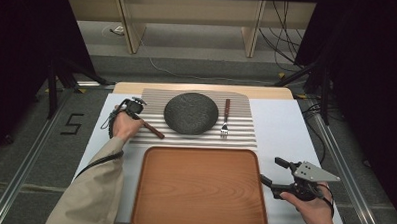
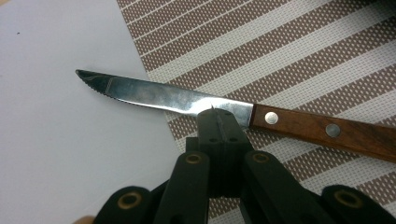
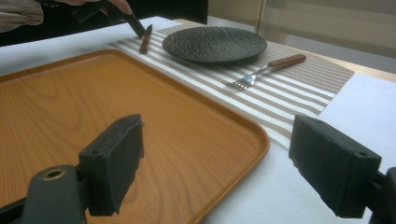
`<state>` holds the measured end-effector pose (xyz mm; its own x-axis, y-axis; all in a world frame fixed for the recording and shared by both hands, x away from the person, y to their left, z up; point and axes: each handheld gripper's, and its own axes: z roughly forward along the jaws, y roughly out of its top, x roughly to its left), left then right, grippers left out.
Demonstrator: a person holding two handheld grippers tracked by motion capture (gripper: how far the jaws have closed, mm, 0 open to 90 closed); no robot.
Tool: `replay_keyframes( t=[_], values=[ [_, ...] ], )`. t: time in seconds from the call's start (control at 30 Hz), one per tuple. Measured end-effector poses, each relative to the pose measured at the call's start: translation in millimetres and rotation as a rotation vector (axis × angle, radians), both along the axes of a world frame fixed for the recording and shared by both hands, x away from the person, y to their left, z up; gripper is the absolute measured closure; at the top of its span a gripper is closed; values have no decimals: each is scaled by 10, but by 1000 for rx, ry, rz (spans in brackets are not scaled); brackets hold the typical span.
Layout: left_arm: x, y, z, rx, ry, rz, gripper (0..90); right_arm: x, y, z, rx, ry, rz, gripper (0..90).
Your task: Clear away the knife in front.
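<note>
My left gripper has its jaws pinched tight on the blade of the knife, right where the steel meets the wooden handle, so the handle runs off to one side of the claw and the serrated tip to the other, out over the white table. My right gripper hangs with its jaws wide apart, holding nothing, the wooden tray just ahead of it. My worry is the grip: thin, smooth steel held near one end could pivot or slip between the pads if I lift quickly, letting the heavy handle swing down. Beyond the left claw lie the striped placemat, a dark plate and a fork. The room around is dim, with cables on the floor.
</note>
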<state>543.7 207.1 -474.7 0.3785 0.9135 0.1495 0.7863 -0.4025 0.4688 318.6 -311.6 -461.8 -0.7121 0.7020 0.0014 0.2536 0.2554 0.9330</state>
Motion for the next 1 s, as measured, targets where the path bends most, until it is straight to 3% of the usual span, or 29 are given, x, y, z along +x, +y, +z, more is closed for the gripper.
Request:
replay_keyframes(
  t=[0.2,0.33,0.4,0.47,0.6,0.77,1.0],
  values=[
    [-46,-2,52,-21,-27,12,866,0,3,3,2,-1,-1,188],
    [-115,-41,181,-74,-70,37,766,1,4,4,1,1,0,188],
    [-149,-74,239,-117,-83,67,647,0,3,6,2,2,0,188],
    [-176,-112,275,-155,-65,102,495,1,2,6,1,3,0,188],
    [-226,-168,303,-204,-77,231,133,1,5,8,0,3,0,188],
    [-257,-212,257,-272,-29,315,21,1,7,10,2,2,-1,188],
    [-248,-256,273,-260,-15,367,21,17,2,7,4,3,1,188]
  ],
)
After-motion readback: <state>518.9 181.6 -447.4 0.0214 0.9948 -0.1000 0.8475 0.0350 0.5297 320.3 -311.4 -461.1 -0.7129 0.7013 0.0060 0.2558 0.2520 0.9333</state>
